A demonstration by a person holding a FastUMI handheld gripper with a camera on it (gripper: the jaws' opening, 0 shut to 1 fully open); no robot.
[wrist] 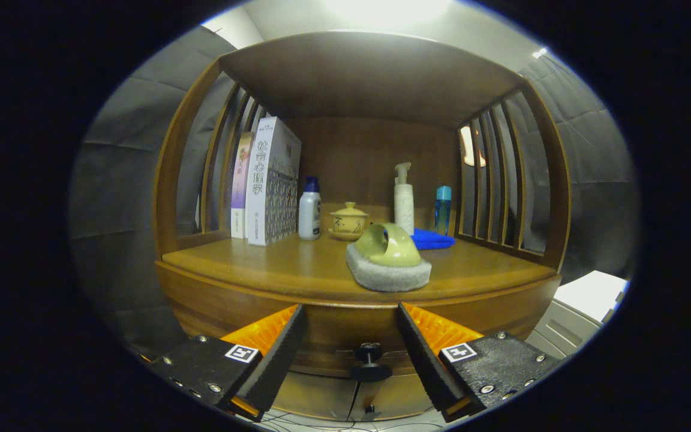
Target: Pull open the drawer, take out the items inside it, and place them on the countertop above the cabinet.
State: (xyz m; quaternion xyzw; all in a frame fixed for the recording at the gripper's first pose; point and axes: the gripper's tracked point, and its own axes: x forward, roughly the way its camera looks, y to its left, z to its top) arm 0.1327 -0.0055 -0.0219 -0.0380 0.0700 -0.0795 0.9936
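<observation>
Drawer knob (370, 360) sits between your open, empty jaws; advance squarely toward twelve o'clock, then close before pulling.

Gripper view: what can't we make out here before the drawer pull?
- Drawer contents: hidden behind its closed front.
- Gap between the gripper and the knob: fingers open, knob between them, depth unclear in this fisheye.
- Blue cloth: partly hidden by the scrubber.
- Lidded cup: base partly hidden by the scrubber handle.
- Cabinet doors below: cut off by the fingers.
</observation>
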